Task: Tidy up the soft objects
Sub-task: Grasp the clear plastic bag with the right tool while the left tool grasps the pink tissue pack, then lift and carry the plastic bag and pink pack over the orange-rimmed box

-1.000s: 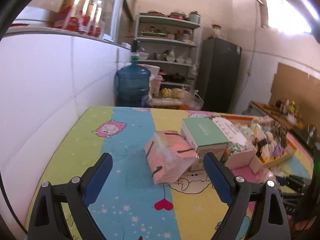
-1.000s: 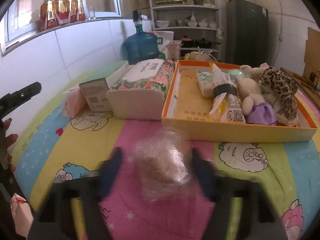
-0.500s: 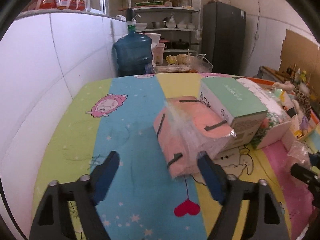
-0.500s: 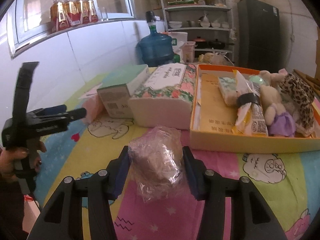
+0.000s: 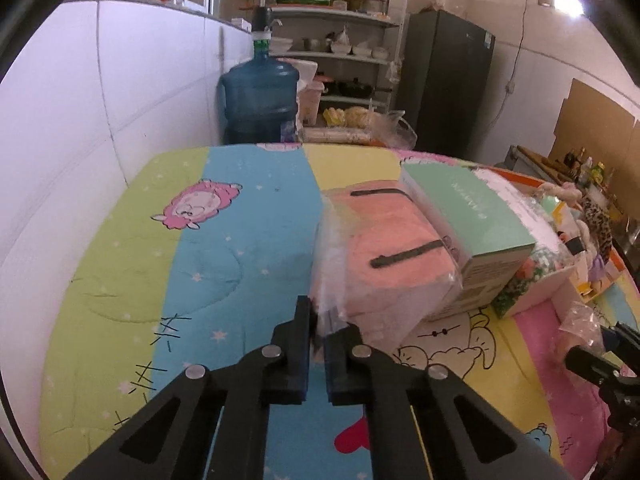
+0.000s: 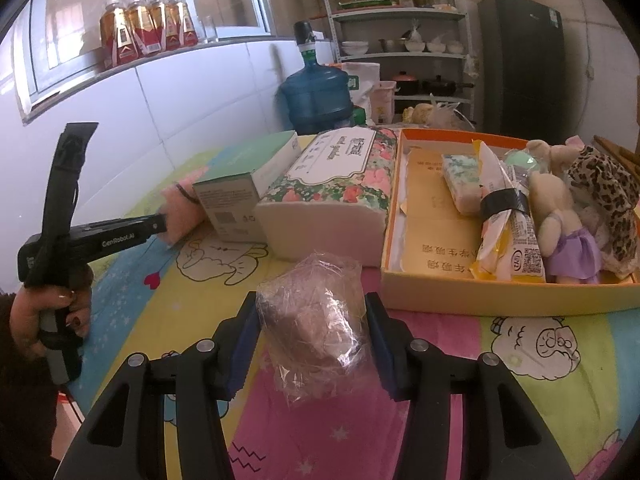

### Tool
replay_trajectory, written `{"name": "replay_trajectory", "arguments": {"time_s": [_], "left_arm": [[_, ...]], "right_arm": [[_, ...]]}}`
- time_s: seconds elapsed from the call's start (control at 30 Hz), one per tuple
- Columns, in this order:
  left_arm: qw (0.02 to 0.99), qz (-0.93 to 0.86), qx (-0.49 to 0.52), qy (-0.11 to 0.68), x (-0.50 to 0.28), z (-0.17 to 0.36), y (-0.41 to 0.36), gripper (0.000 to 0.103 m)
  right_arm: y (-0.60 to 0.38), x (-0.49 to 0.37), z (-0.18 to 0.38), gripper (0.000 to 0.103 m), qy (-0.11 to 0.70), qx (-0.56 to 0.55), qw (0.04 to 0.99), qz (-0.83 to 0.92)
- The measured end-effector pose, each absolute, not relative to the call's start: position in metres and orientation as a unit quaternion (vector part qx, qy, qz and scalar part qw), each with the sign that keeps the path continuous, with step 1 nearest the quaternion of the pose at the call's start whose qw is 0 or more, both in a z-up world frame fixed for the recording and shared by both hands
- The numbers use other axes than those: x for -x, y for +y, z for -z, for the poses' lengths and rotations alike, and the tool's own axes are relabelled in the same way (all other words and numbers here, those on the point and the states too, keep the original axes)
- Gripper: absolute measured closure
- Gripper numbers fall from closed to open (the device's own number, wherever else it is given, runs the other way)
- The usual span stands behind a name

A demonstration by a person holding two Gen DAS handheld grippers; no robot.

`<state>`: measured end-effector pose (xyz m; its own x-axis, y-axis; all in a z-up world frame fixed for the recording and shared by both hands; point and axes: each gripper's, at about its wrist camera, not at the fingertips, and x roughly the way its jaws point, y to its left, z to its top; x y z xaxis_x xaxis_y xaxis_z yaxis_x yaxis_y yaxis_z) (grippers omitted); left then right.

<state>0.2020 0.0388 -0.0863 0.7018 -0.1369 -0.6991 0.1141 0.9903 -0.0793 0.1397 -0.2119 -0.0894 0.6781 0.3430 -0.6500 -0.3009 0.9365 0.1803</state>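
Just ahead of the left gripper (image 5: 318, 322), the pink tissue pack (image 5: 394, 258) lies on the cartoon quilt (image 5: 168, 264), leaning against the mint-green box (image 5: 472, 216) on the claw's right. The jaws have just been closing and now sit pinched together on the pack's loose clear wrapper at its near left corner; only film is between them, not the soft bulk. Between the right gripper's (image 6: 310, 340) 2 blue pads sits a clear-wrapped brownish bundle (image 6: 314, 316), squeezed lightly at both sides, so that claw is clamped on it. Beyond it and to its right stands the orange tray (image 6: 500, 290), already holding the plush toys (image 6: 560, 220) and snack packets (image 6: 504, 220), with the floral tissue pack (image 6: 340, 184) straight ahead.

The risk, as I judge it, is on the left: a lift by thin film alone could tear the wrapper or let it slip out, dropping the pack. Dragging it might also nudge the green box.
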Motion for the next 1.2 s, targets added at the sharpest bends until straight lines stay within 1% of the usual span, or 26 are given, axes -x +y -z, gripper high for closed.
{"name": "replay_trajectory", "arguments": {"time_s": [0.17,0.53,0.9,1.2], "left_arm": [[0.931,0.055,0.021,0.361,-0.186,0.077,0.041,0.098],[0.950,0.047,0.035,0.307,-0.139,0.039,0.038,0.098],[0.957,0.066,0.035,0.279,-0.116,0.020,0.002,0.098],[0.960,0.102,0.034,0.259,-0.119,0.007,-0.054,0.098]], "right_arm": [[-0.212,-0.135,0.085,0.050,0.353,-0.028,0.918,-0.180],[-0.209,-0.117,0.062,0.050,0.325,-0.020,0.927,-0.188],[-0.224,-0.103,0.039,0.050,0.296,-0.011,0.939,-0.176],[-0.268,-0.099,0.018,0.050,0.268,-0.014,0.953,-0.138]]}}
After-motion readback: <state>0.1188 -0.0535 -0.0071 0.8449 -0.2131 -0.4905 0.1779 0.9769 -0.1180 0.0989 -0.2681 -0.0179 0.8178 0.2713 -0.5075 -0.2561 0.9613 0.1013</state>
